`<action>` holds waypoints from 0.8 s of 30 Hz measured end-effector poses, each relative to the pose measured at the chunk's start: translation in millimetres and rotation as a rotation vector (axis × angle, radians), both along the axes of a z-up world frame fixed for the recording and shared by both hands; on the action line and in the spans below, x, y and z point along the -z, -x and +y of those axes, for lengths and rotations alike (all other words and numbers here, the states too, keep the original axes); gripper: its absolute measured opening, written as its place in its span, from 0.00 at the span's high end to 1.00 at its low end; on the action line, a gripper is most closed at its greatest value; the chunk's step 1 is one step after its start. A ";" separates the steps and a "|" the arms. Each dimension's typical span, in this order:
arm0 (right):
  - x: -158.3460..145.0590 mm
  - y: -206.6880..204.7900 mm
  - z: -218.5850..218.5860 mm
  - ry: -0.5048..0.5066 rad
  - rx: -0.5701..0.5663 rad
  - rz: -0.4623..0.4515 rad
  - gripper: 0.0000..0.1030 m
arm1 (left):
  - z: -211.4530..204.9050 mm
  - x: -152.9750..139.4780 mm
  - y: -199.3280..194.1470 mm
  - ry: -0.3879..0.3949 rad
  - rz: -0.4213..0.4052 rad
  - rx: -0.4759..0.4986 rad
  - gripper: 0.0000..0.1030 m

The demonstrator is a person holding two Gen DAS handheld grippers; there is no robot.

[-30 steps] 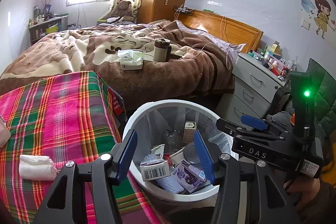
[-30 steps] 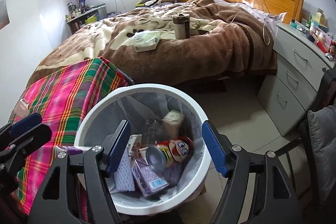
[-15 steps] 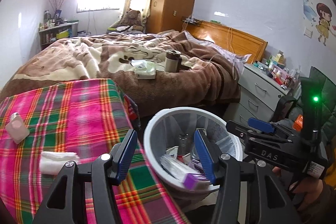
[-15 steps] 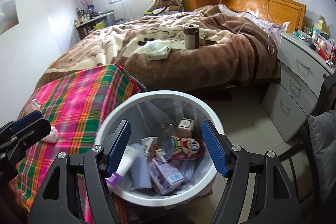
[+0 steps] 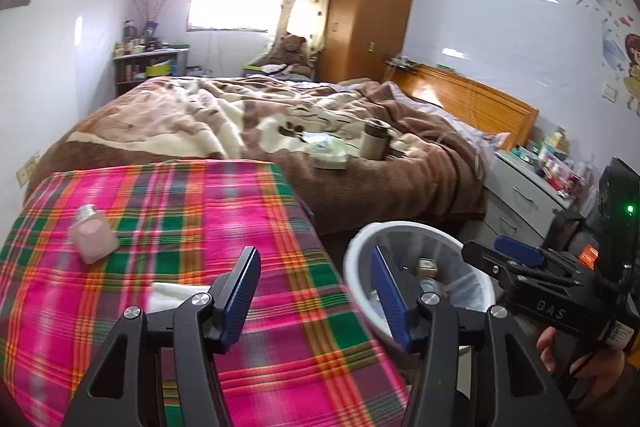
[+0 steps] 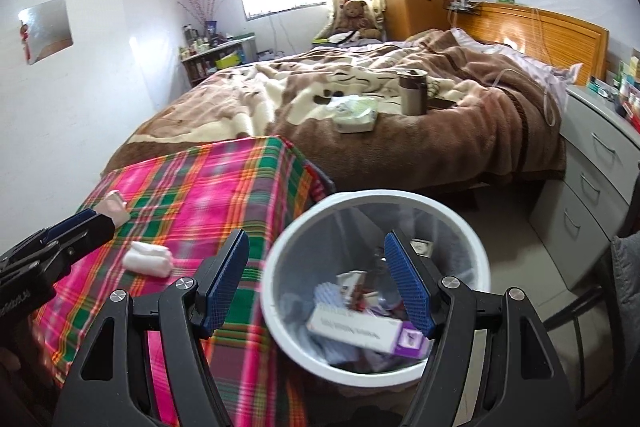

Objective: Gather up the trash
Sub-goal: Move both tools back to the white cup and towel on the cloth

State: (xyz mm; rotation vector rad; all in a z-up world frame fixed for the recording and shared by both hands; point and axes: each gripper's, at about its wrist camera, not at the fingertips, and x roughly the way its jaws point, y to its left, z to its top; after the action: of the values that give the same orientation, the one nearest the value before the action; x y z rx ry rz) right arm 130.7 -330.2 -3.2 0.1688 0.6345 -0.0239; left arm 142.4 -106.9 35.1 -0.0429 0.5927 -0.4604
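Observation:
A white trash bin (image 6: 276,267) stands on the floor beside the plaid-covered table (image 6: 224,195); it holds several pieces of trash, with a white and purple box (image 6: 360,335) on top. My right gripper (image 6: 316,291) is open and empty above the bin. My left gripper (image 5: 314,291) is open and empty over the table's right edge, with the bin (image 5: 356,259) to its right. A crumpled white tissue (image 6: 148,259) and a small pink bottle (image 5: 93,235) lie on the table. The tissue (image 5: 176,293) is partly hidden behind my left fingers.
A bed with a brown blanket (image 5: 280,123) lies behind, carrying a tissue pack (image 5: 330,151) and a metal cup (image 5: 374,139). A grey drawer chest (image 6: 592,179) stands at the right. A chair (image 6: 616,275) is at the right edge.
Both grippers have drawn back and swung left, away from the bin. The left gripper went from over the bin to over the table. Both stayed open.

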 end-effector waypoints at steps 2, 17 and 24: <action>0.5 -2.8 8.6 -0.001 -0.019 -0.003 0.30 | 11.3 -0.9 -0.8 0.000 -0.004 -0.018 0.45; -0.8 -13.9 74.6 -0.011 -0.185 -0.041 0.30 | 90.9 0.1 -15.4 -0.005 -0.014 -0.139 0.43; 8.0 -27.5 109.3 -0.008 -0.279 -0.023 0.30 | 132.9 5.9 -34.3 -0.010 -0.004 -0.204 0.42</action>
State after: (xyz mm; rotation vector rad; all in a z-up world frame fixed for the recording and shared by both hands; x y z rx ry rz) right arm 158.2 -220.9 -11.2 0.0867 0.6311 0.2491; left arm 176.7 26.0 29.1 -0.0920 0.5804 -0.2594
